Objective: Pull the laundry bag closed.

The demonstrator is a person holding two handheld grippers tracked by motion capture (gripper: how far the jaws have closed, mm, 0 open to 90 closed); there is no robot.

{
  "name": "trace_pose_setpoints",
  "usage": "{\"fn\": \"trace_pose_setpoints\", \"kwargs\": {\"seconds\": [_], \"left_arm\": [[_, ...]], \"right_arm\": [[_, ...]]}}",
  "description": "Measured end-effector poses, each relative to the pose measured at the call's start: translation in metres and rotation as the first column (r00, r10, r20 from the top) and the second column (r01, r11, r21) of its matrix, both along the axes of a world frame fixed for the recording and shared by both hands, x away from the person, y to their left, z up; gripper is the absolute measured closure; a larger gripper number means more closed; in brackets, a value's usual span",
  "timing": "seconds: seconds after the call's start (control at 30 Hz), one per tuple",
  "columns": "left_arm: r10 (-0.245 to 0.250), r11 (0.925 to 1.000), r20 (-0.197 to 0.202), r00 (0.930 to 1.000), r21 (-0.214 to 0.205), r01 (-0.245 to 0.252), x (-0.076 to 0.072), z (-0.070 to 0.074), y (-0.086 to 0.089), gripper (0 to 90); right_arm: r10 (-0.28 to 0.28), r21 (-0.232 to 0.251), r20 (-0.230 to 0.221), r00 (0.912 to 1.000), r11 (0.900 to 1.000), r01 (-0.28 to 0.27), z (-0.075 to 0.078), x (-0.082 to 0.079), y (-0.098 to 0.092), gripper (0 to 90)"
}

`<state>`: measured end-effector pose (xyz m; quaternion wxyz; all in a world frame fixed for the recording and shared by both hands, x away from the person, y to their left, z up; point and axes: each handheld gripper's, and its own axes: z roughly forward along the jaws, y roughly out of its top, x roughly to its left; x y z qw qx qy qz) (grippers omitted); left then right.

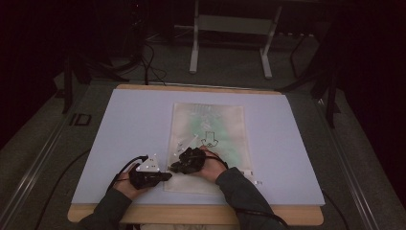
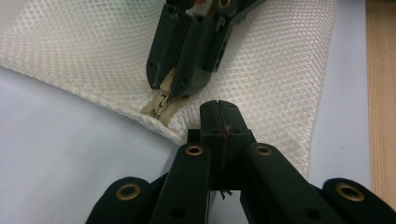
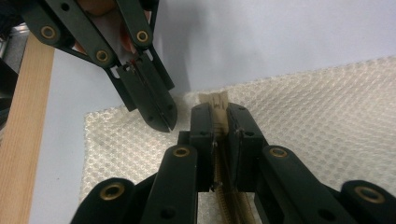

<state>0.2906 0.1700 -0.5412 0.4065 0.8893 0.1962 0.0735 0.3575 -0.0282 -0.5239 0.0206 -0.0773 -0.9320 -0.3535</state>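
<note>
mesh bag [image 1: 208,143] lies flat on the blue tabletop [image 1: 134,124]; at its near corner the right claw [image 3: 219,122] pinches the zipper pull [image 2: 161,100] while the left claw [image 2: 217,112] clamps the bag's edge beside it, zipper travel apparently barely begun.

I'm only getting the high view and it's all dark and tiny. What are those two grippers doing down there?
Observer: The right gripper is clamped on a cream zipper pull, which sticks out past its tips.
Operator: What's the white thing under them?
Observer: It's a mesh bag, woven with little holes all over.
Operator: And the other one?
Observer: The left gripper has its jaws shut, with its tips at the edge of the mesh bag, close beside the zipper pull.
</note>
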Motion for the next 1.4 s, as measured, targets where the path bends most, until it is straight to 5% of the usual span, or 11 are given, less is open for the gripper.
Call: {"fn": "trace_pose_setpoints", "kwargs": {"seconds": [0.43,1.4], "left_arm": [[0.007,1.0000,0.058,0.9983,0.004,-0.007,0.003,0.001,0.004,89.1],[0.027,0.9996,0.011,0.9996,0.005,-0.027,0.007,0.000,0.004,89.7]], "right_arm": [[-0.002,0.003,-0.006,1.0000,1.0000,0.002,-0.002,0.001,0.002,82.0],[0.016,-0.015,0.092,0.9957,0.9998,-0.015,0.001,-0.010,-0.002,82.2]]}}
